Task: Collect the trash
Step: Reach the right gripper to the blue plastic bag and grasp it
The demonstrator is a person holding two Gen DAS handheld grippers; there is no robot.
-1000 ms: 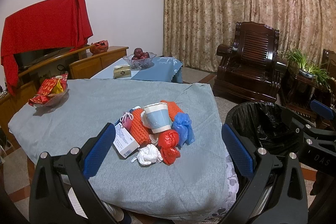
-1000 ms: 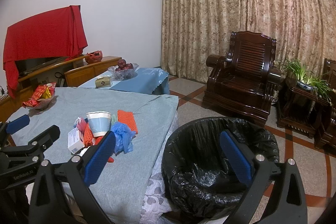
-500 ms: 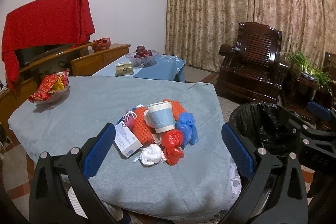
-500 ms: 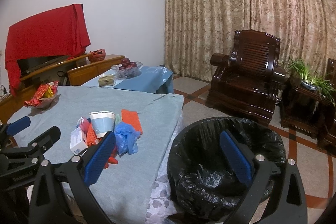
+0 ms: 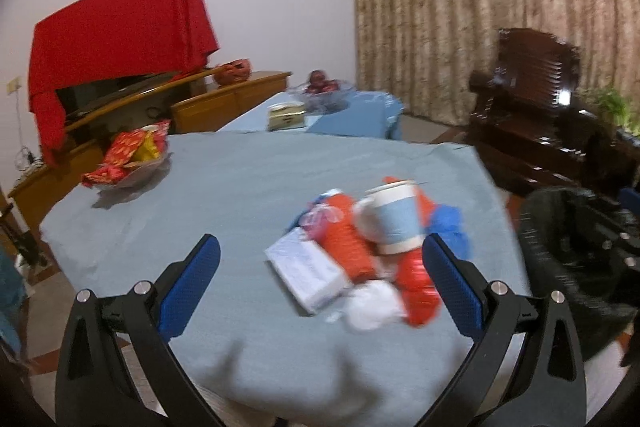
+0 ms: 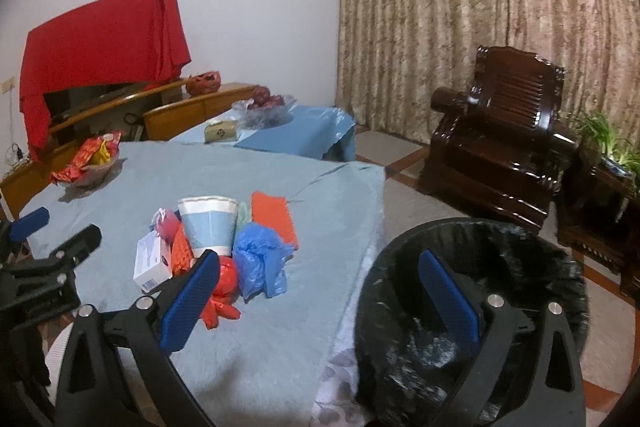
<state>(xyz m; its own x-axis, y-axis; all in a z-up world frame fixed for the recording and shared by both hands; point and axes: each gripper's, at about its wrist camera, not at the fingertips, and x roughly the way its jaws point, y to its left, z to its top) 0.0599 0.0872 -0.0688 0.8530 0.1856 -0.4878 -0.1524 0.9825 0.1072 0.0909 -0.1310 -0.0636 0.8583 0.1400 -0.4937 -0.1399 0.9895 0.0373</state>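
The trash pile sits near the right edge of the table (image 6: 280,327), which wears a grey-blue cloth. At its heart stands a paper cup (image 6: 208,225), blue with a white rim, upright and leaning on its neighbours. Just right of it lies a crumpled blue plastic bag (image 6: 260,261), and behind that a flat orange net sleeve (image 6: 274,215). To the cup's left there's a small white box (image 6: 150,263) and another orange net piece (image 5: 346,247), with a red plastic bag (image 5: 416,287) in front and a white crumpled wad (image 5: 374,305) beside it in the left wrist view, which is blurred.

The left claw (image 5: 320,279) hangs low over the near part of the table, blue pads spread wide with nothing between them; the box lies ahead in the gap and the pile leans toward its right pad. The right claw (image 6: 320,289) is wide apart too and holds nothing, its left pad in front of the red bag, its right pad over the black-lined trash bin (image 6: 500,259) that stands on the floor just off the table's right edge.

Further out: a bowl of red snack packets (image 6: 90,163) at the table's far left, a second blue-covered table with a tissue box (image 6: 221,131) and a fruit bowl (image 6: 264,107), a red cloth (image 6: 100,31) draped over a television, a dark wooden armchair (image 6: 500,131) and patterned curtains (image 6: 480,7).
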